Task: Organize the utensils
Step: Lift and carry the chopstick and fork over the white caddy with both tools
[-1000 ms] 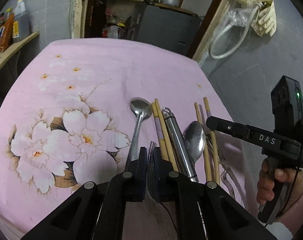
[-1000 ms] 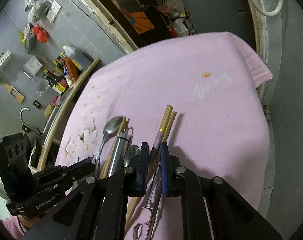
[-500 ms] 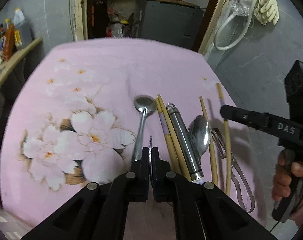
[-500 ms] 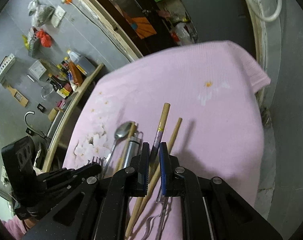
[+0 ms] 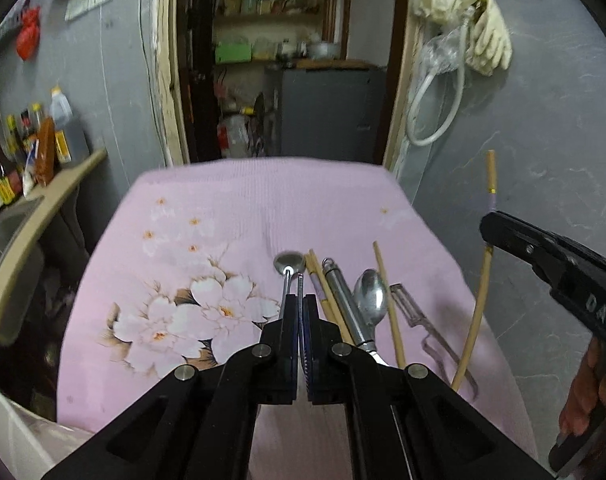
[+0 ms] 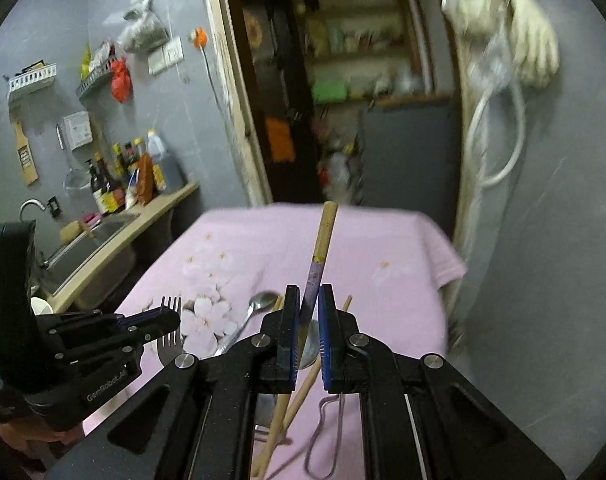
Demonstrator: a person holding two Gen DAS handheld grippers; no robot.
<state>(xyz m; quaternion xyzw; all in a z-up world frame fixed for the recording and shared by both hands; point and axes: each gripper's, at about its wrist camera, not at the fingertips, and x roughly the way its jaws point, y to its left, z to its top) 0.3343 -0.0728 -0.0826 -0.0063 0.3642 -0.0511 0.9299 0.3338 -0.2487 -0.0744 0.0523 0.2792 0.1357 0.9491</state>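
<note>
My left gripper (image 5: 300, 305) is shut on a metal fork (image 6: 170, 338), held edge-on in the left wrist view (image 5: 300, 286) above the pink flowered cloth (image 5: 231, 216). My right gripper (image 6: 306, 300) is shut on a wooden chopstick (image 6: 323, 240) with a purple band, lifted and tilted; it also shows in the left wrist view (image 5: 479, 304). On the cloth lie a spoon (image 5: 287, 268), a chopstick pair (image 5: 323, 292), a steel tube-shaped tool (image 5: 345, 300), a second spoon (image 5: 370, 296), a single chopstick (image 5: 389, 304) and a peeler (image 5: 415, 316).
The table's right edge (image 5: 463, 280) meets a grey wall. A counter with bottles (image 5: 27, 148) and a sink (image 6: 83, 236) stands at the left. A doorway with shelves (image 5: 287, 60) is behind the table. Gloves and a hose (image 5: 463, 40) hang on the wall.
Both grippers have risen from the cloth. The left lifted the fork and turned it edge-on. The right lifted the purple-banded chopstick clear of its pair and tilted it upward.
</note>
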